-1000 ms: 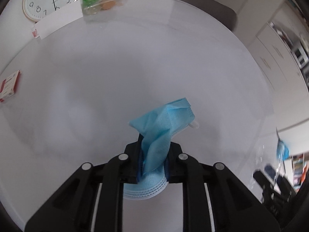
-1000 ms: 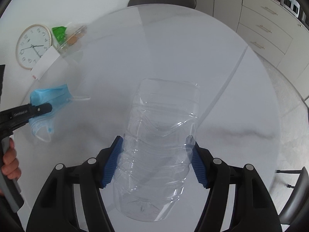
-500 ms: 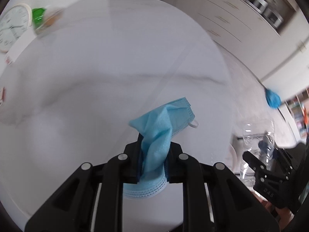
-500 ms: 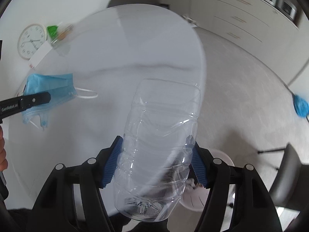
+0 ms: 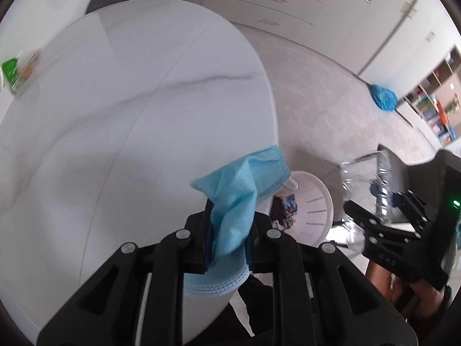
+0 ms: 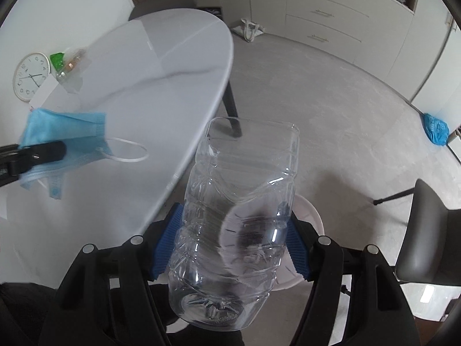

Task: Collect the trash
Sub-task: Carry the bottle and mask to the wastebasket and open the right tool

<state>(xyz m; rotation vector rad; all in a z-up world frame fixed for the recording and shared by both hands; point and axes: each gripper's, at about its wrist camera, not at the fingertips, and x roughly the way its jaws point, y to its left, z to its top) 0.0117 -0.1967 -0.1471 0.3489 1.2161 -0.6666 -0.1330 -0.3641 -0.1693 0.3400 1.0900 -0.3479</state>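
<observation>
My left gripper (image 5: 229, 230) is shut on a crumpled blue face mask (image 5: 239, 190), held over the near edge of the white marble table (image 5: 129, 101). The mask also shows in the right wrist view (image 6: 66, 135), with its ear loop hanging free. My right gripper (image 6: 230, 245) is shut on a crushed clear plastic bottle (image 6: 242, 213), held off the table above a white trash bin (image 6: 309, 210) on the floor. The bin (image 5: 312, 210) holds some wrappers in the left wrist view, where the right gripper (image 5: 386, 216) and bottle (image 5: 366, 178) appear to its right.
A wall clock (image 6: 30, 76), a green-capped clear item (image 6: 62, 63) and a white card lie at the table's far left. A dark chair (image 6: 429, 236) stands right of the bin, another at the table's far end. A blue bag (image 6: 436, 128) lies on the floor.
Both grippers have swung right, off the table toward the floor bin, still holding the mask and the bottle. The bin has come into view below the bottle.
</observation>
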